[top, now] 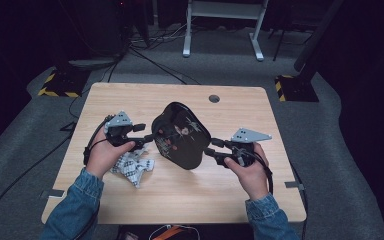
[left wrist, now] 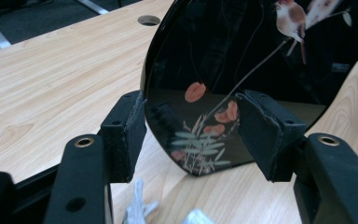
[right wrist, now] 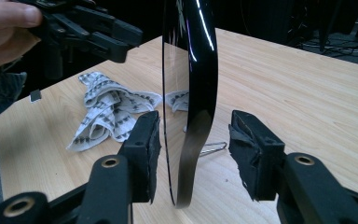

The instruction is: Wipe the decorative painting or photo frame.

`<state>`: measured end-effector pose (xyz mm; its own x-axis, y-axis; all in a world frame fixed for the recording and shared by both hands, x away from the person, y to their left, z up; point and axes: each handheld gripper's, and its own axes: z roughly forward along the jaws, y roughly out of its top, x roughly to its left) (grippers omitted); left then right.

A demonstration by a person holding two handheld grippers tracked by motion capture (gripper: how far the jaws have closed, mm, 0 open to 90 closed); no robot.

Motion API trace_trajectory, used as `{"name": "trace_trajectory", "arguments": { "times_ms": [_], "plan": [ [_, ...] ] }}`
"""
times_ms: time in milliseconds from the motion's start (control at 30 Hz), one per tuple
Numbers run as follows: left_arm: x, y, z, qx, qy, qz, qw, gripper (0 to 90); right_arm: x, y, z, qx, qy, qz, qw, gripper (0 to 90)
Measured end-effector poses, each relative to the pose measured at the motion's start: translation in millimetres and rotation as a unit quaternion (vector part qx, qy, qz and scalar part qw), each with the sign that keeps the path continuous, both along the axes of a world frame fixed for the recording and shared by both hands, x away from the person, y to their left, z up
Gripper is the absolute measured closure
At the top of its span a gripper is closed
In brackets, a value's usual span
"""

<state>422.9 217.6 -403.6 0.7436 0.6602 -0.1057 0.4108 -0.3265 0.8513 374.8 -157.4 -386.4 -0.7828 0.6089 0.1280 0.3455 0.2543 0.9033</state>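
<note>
The right tongs [right wrist: 193,154] stand open astride the edge of the glossy black lacquered plate painted with a bird and red flowers [top: 181,134], pads clear of it on both sides. The left tongs [left wrist: 191,133] are open too, just off the plate's painted face. The plate stands upright (a thin wire stand [right wrist: 213,148] shows behind it) mid-bench [top: 230,195] — a crumpled grey-and-white patterned cloth [top: 132,167] lies near the left hand [top: 105,155].

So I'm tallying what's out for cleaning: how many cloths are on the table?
1. A crumpled patterned cloth lies on the table near the left hand, beside the upright black tray; anything behind the tray is hidden.
</note>
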Motion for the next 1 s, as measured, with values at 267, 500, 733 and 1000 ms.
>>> {"name": "trace_trajectory", "arguments": {
  "times_ms": [267,500,733,1000],
  "plan": [
    [15.7,-4.4,-9.1,0.001,0.010,-0.005,0.9999,41.6,-8.2,-4.3,-0.5,-0.007,0.006,-0.015,0.9998,53.8],
    [24.2,-6.2,-17.7,-0.005,0.020,-0.012,0.9997,38.9,-13.0,0.5,-2.5,-0.022,0.004,-0.034,0.9992,53.4],
    [30.3,-5.7,-25.0,-0.019,0.028,-0.018,0.9993,38.1,-13.4,13.7,-7.7,-0.033,0.005,-0.044,0.9985,54.2],
    [38.2,-9.7,-33.7,-0.026,0.035,-0.030,0.9986,37.2,-8.7,20.0,-11.0,-0.041,0.003,-0.059,0.9974,59.3]
  ]
}}
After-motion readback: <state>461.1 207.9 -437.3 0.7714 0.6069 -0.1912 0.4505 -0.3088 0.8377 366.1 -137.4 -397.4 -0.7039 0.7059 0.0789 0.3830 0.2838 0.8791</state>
